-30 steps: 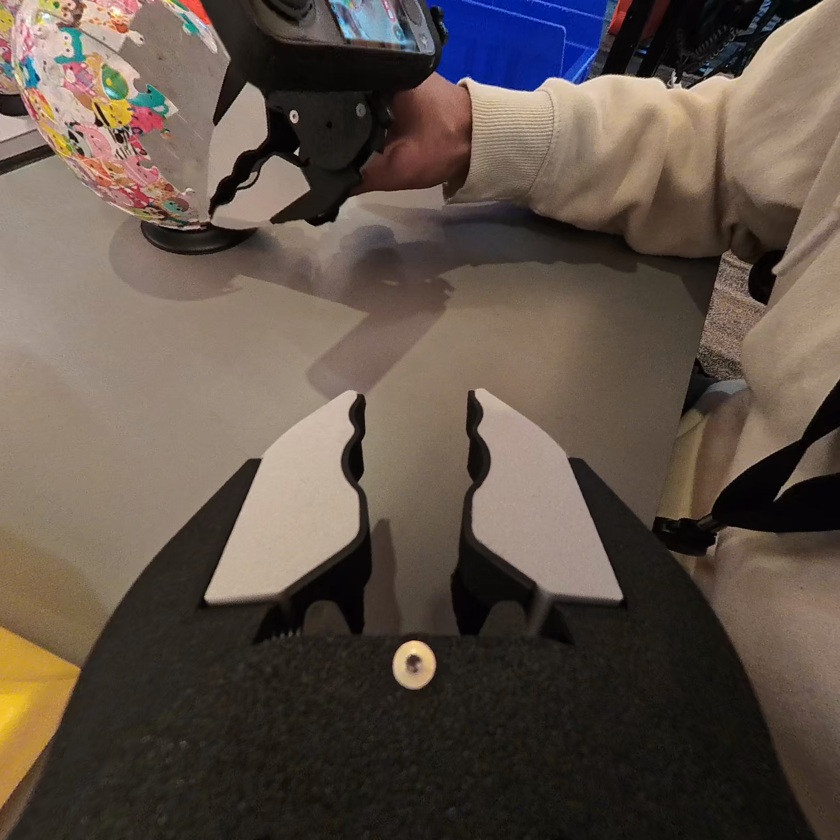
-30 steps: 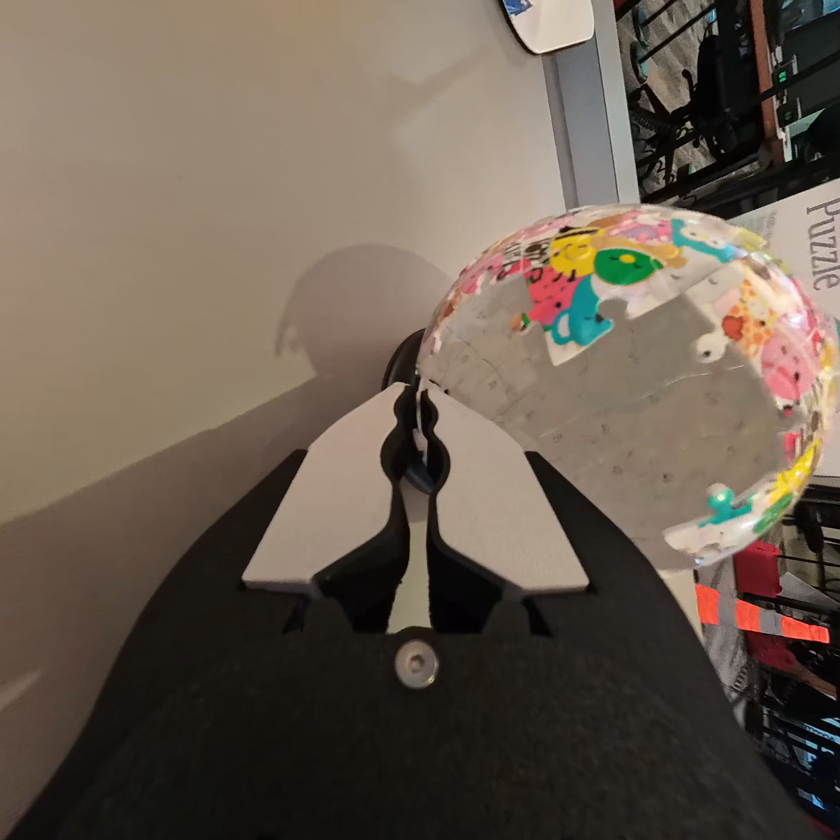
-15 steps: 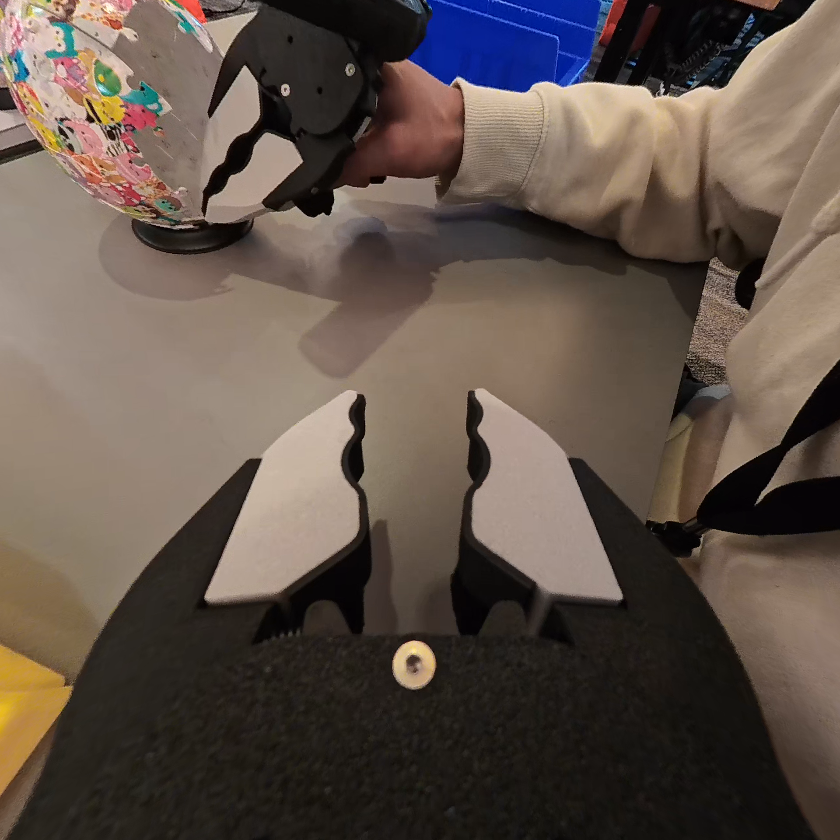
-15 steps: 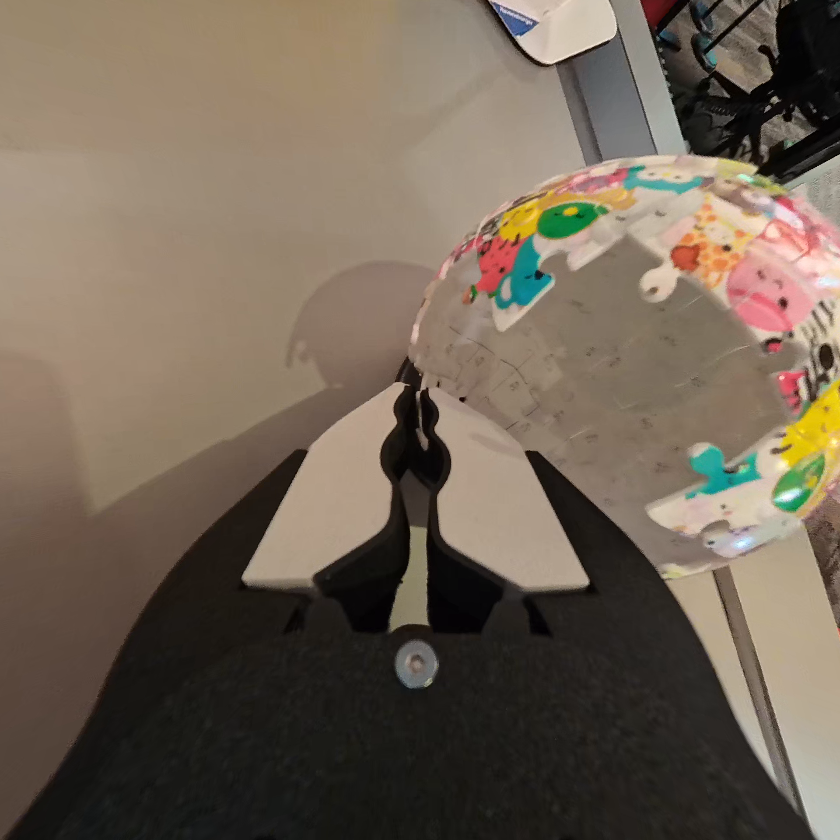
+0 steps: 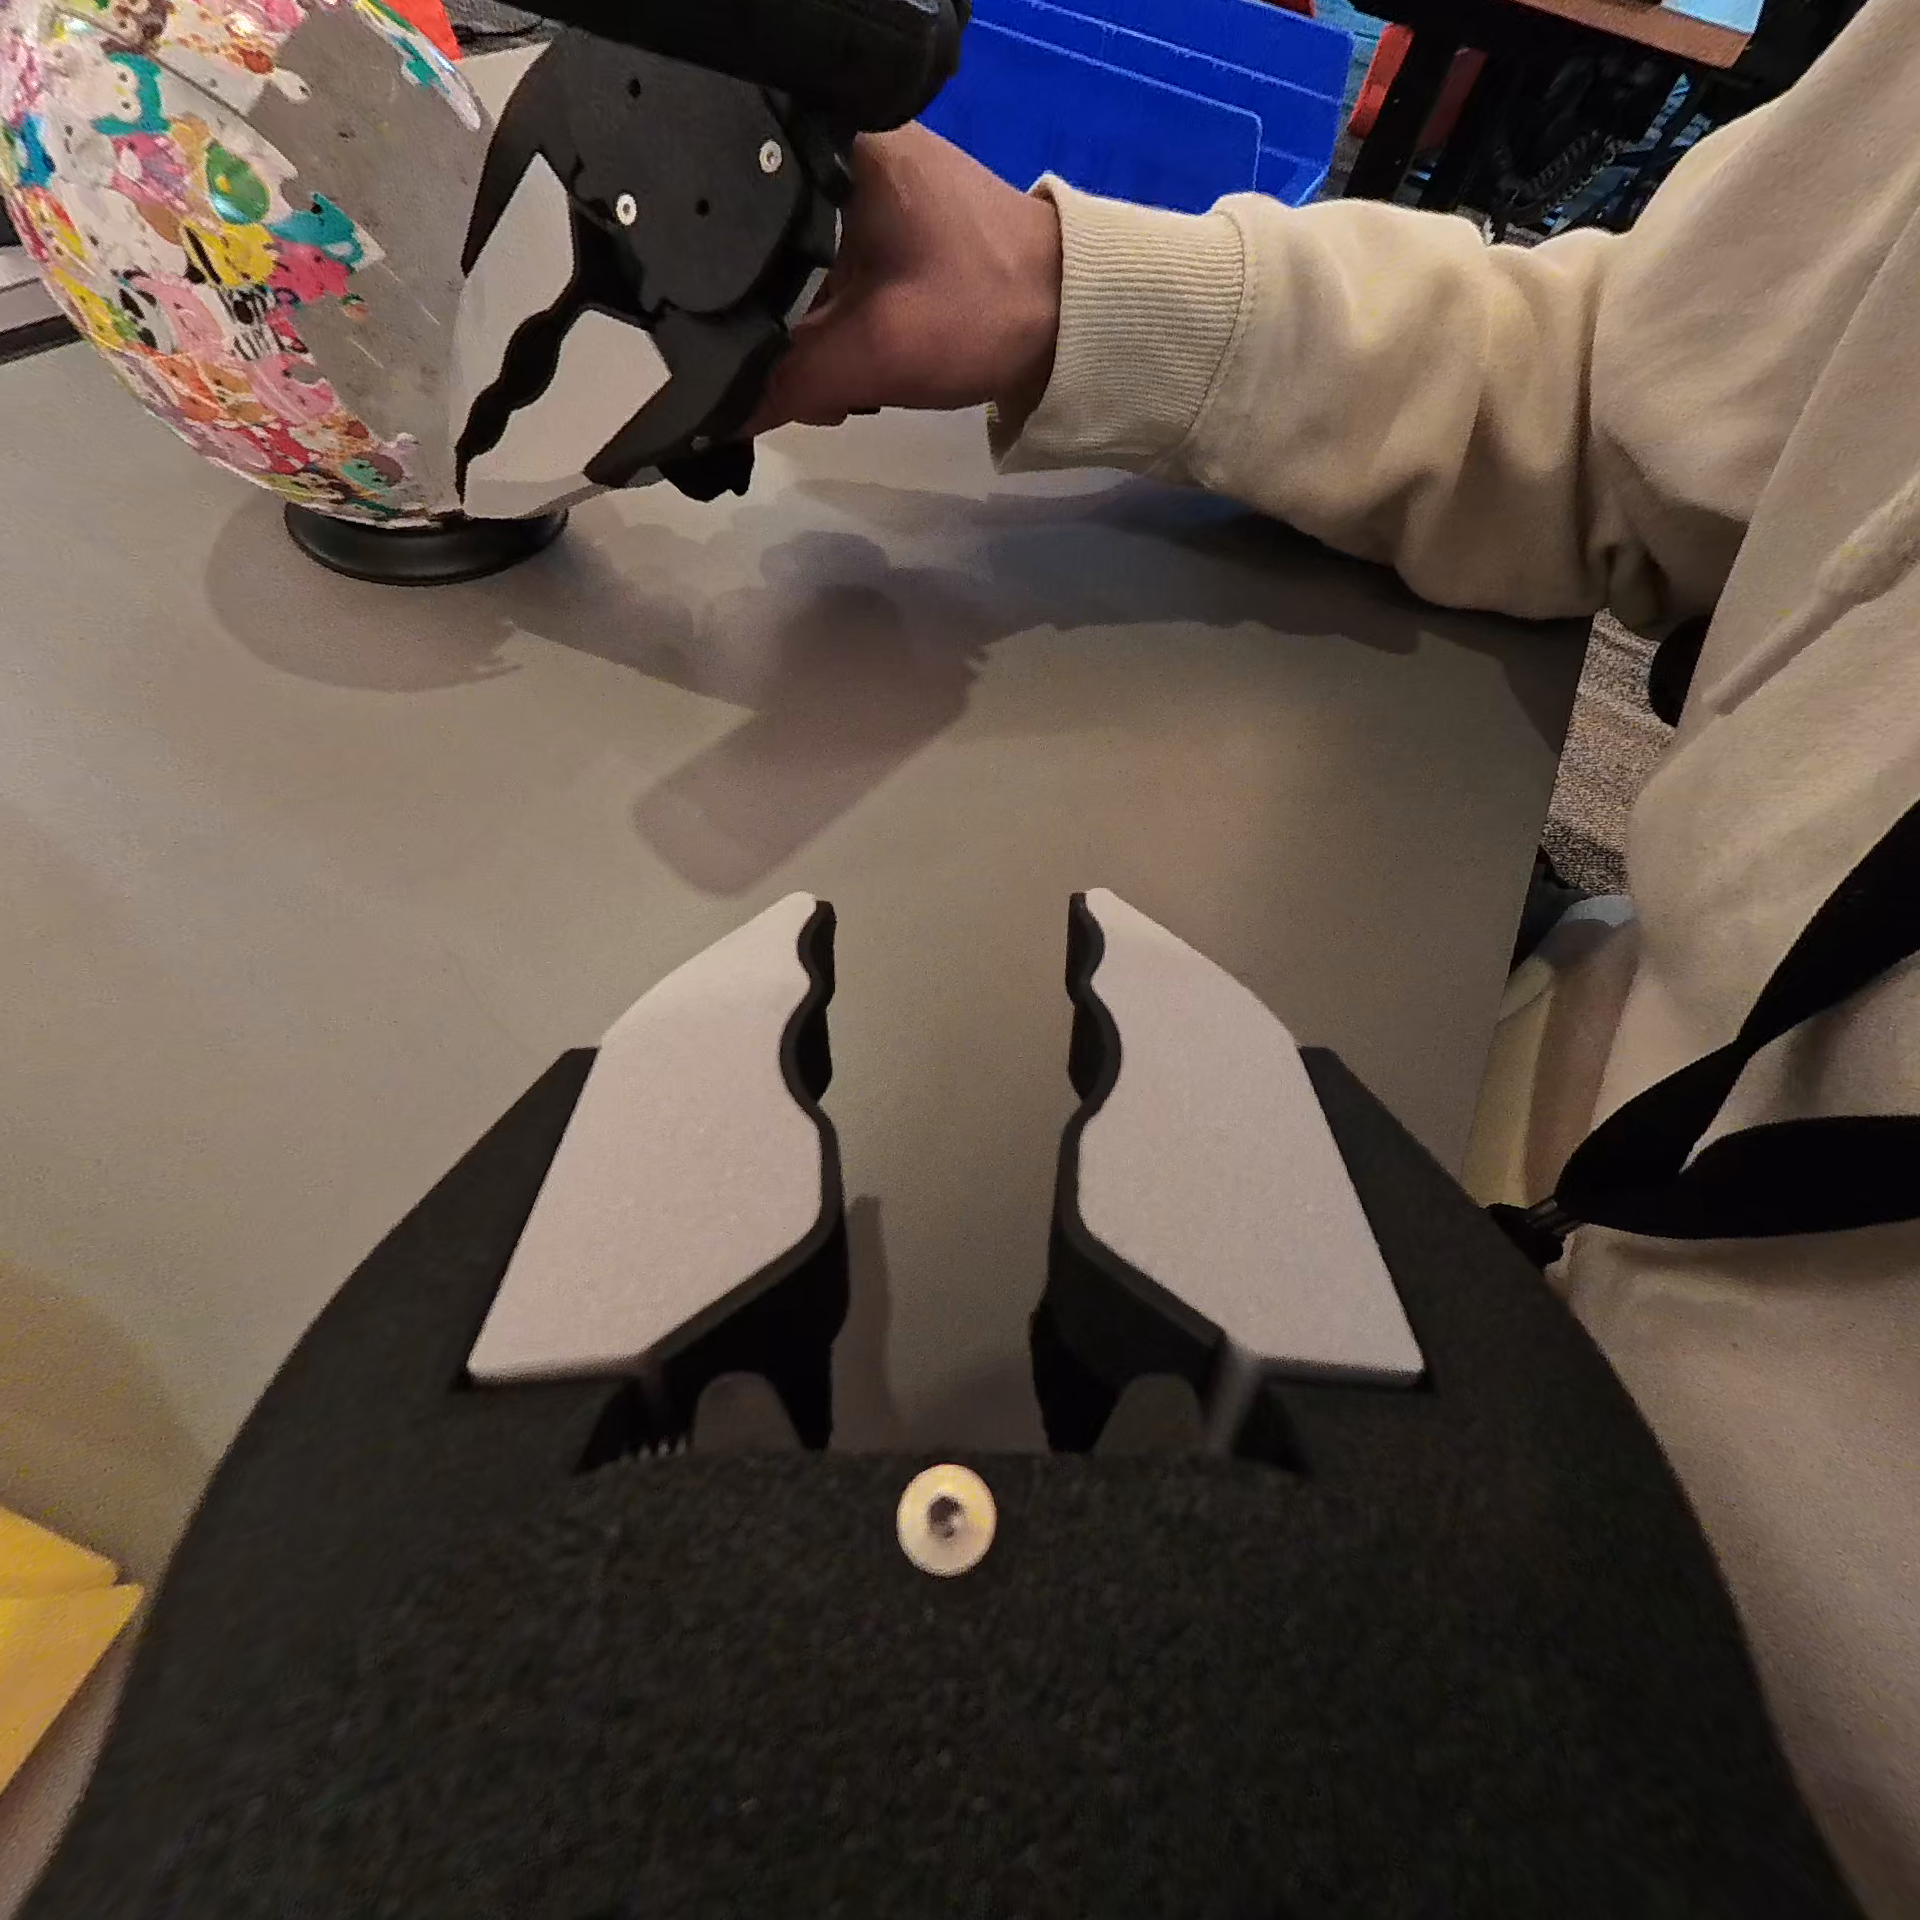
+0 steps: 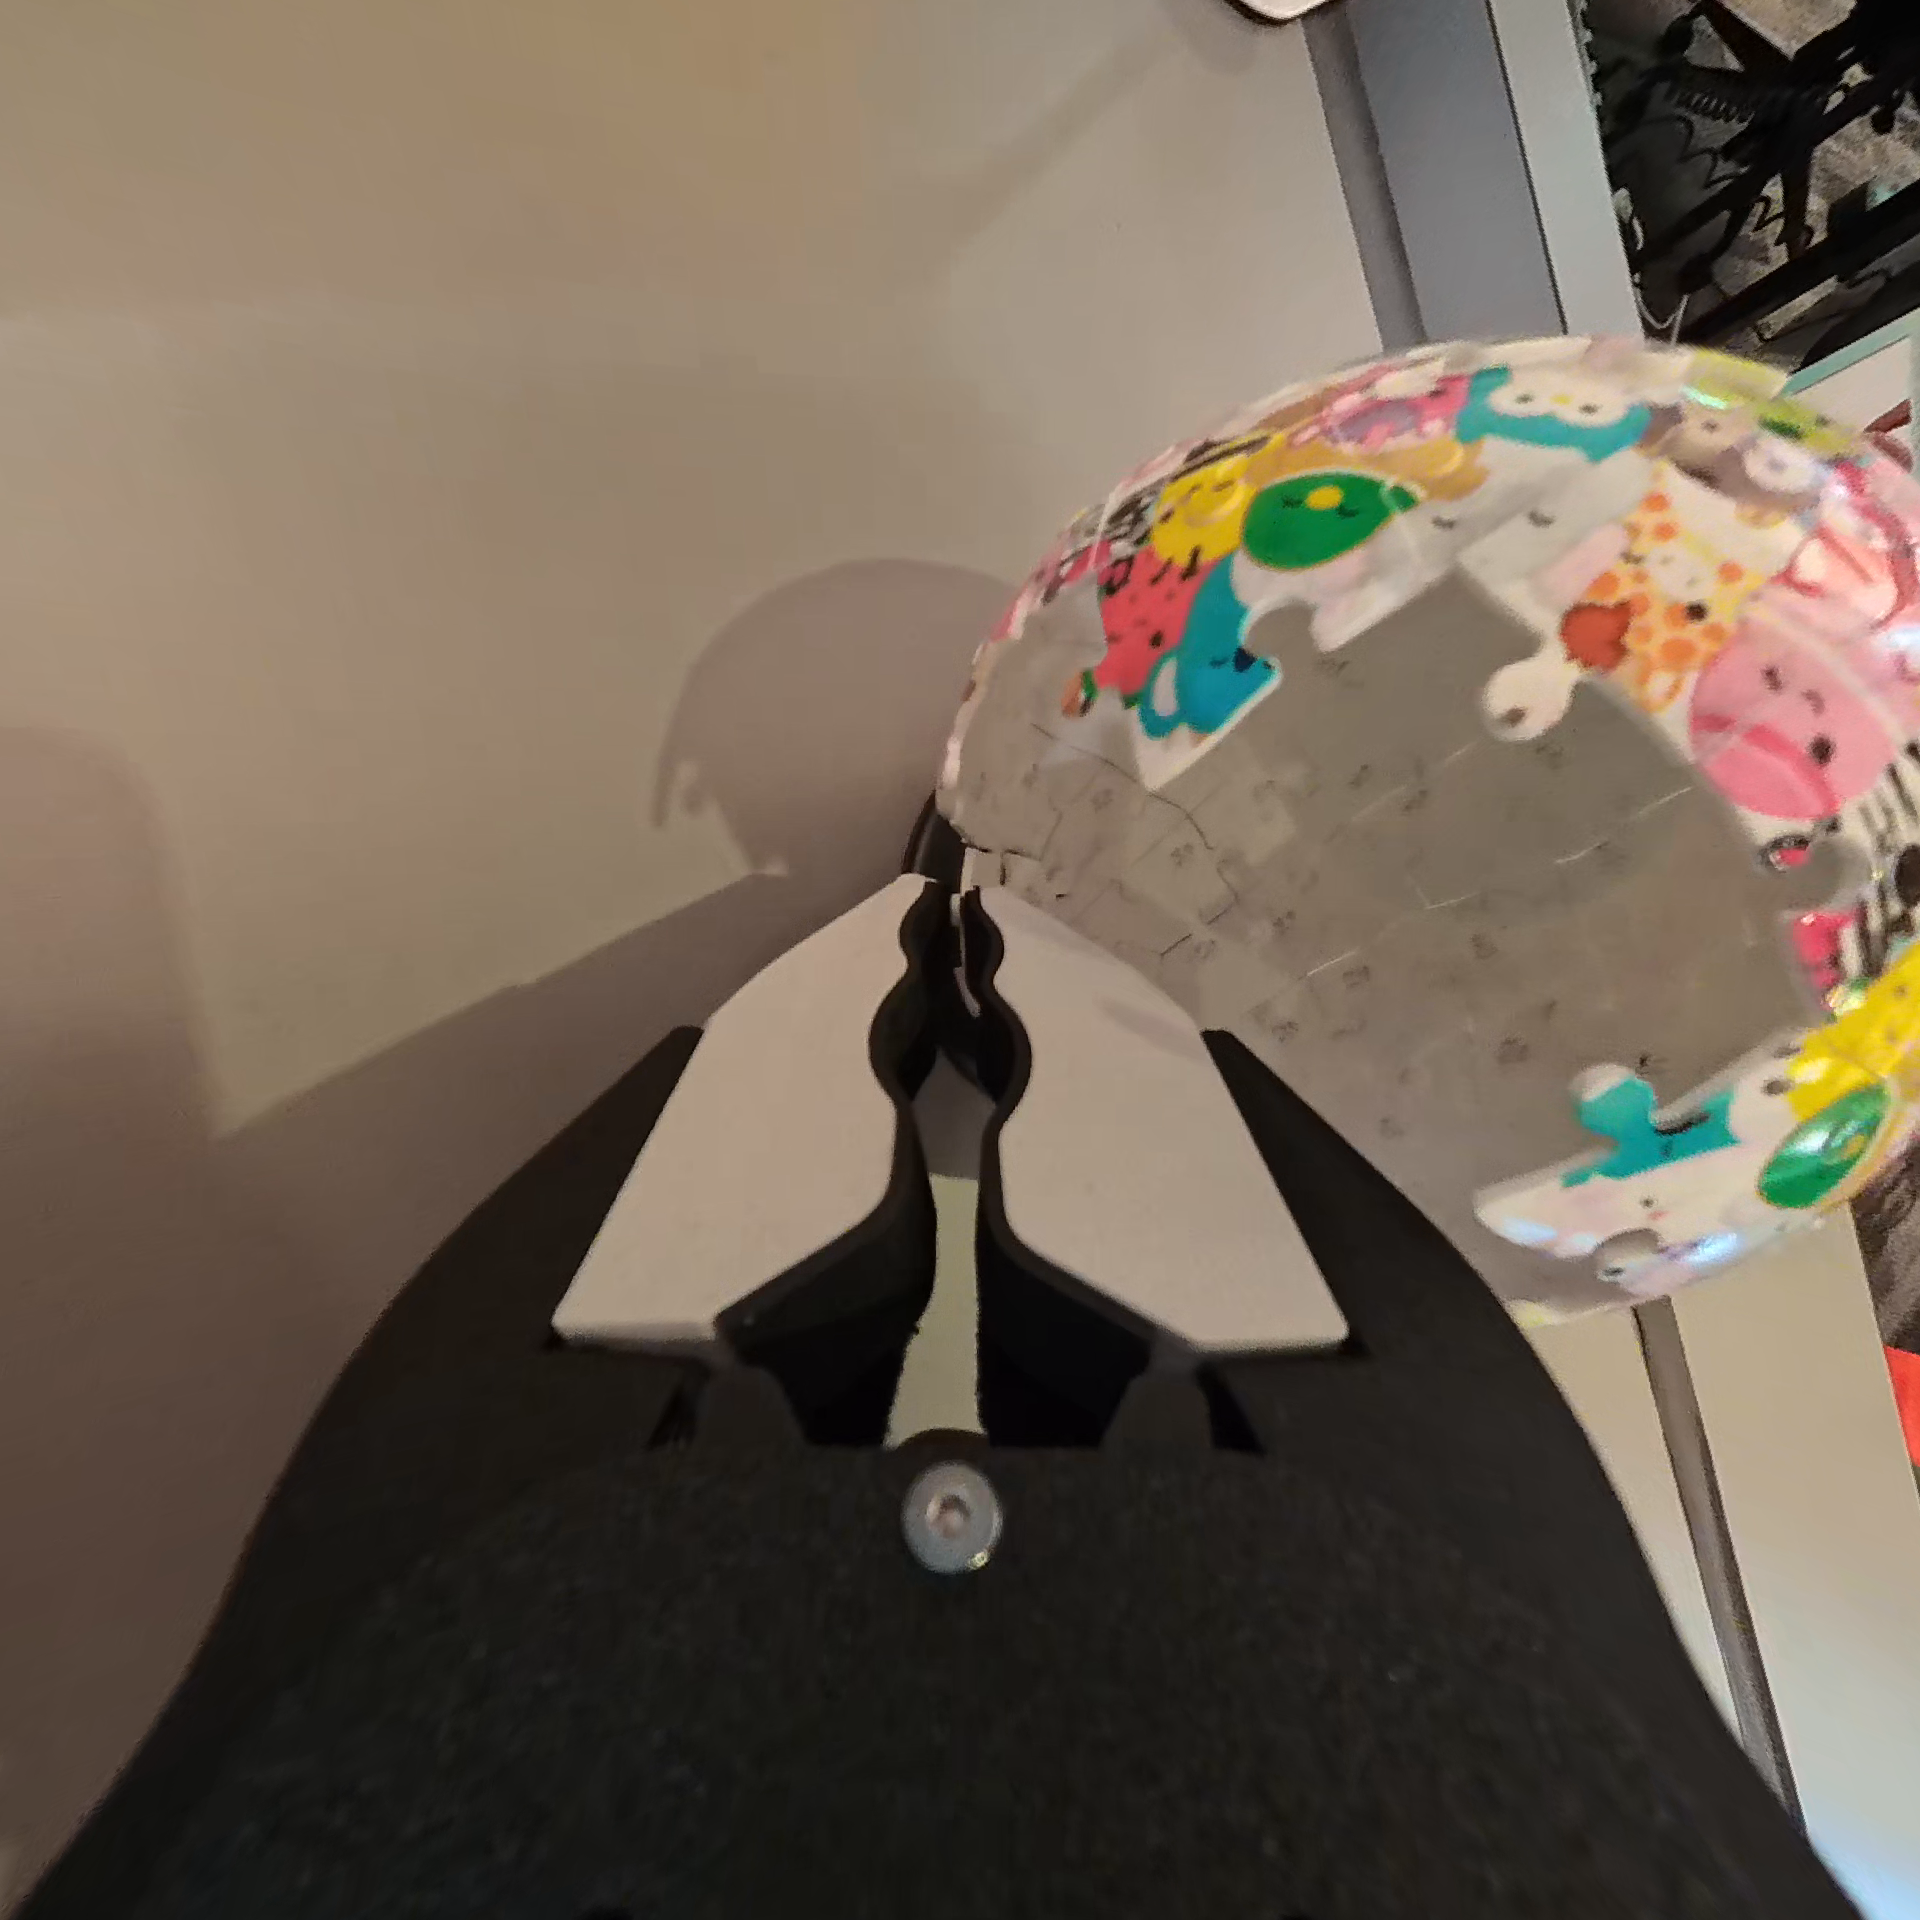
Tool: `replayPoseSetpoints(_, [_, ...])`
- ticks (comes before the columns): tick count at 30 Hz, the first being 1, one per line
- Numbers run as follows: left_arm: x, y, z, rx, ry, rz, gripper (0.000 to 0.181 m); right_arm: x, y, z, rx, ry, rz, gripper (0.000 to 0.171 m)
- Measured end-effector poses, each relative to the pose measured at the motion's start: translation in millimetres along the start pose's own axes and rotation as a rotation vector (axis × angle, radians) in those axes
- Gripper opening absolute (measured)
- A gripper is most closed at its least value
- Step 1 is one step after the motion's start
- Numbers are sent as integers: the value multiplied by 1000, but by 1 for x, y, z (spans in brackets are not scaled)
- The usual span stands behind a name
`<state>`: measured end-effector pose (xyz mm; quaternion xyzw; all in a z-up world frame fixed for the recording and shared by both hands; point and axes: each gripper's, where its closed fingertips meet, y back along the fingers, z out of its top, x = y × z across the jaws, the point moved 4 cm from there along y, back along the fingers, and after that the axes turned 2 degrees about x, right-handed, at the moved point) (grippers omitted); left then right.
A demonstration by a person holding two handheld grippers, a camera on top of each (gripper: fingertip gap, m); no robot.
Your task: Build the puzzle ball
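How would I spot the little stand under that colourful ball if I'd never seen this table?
Start at the grey table and find the puzzle ball at its far left, beside the right gripper. Under the ball sits the stand, a low black round disc. It is the only dark, flat thing there, against the ball's bright cartoon pieces.

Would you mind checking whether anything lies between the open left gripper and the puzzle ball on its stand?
Nothing lies on the bare grey table between the left gripper and the puzzle ball. The right gripper sits at the ball's near lower edge, closed on its rim, so that side is taken; the ball's black stand is clear.
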<state>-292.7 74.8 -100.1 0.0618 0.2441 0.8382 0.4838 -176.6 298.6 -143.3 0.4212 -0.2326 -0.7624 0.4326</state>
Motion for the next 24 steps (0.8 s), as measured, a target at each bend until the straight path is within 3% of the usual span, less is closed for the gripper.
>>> replayPoseSetpoints(24, [0, 2, 1, -9, 8, -6, 42, -2, -1, 2, 67, -125, 90, 3])
